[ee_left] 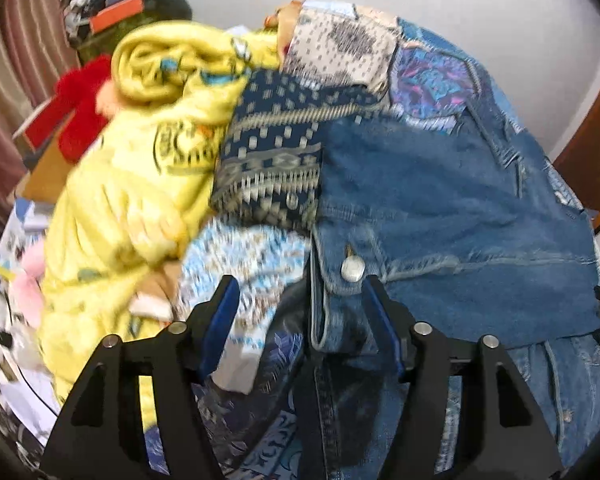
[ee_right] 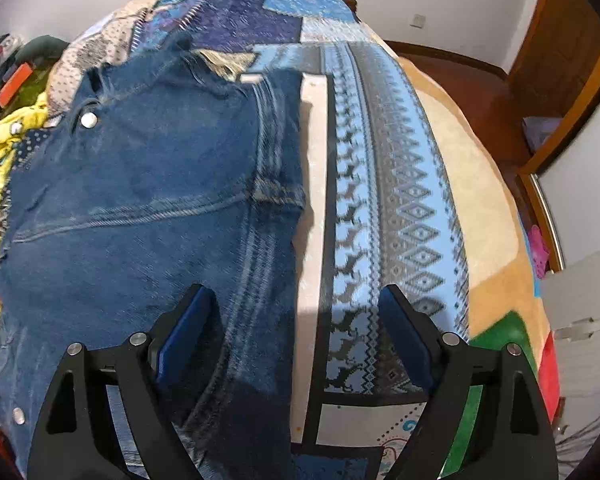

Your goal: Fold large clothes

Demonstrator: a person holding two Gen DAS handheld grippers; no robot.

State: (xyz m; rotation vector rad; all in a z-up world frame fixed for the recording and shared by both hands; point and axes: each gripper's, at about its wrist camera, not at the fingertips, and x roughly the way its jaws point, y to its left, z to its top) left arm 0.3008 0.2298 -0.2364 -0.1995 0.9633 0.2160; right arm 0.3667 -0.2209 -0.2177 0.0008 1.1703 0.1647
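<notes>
A blue denim jacket [ee_left: 440,216] lies spread on a patterned bedspread [ee_right: 384,184]. It also shows in the right wrist view [ee_right: 140,208], with a metal snap button [ee_right: 89,120] near its far edge. My left gripper [ee_left: 300,292] is open, its blue pads on either side of the jacket's buttoned edge and a white button [ee_left: 353,270]. My right gripper [ee_right: 292,304] is open wide, just above the jacket's right edge, its left pad over denim and its right pad over the bedspread.
A yellow garment [ee_left: 140,168] is heaped to the left of the jacket. A dark blue patterned cloth [ee_left: 276,152] lies between them. Red fabric [ee_left: 80,108] and clutter are at far left. A wooden door frame [ee_right: 560,80] stands at right.
</notes>
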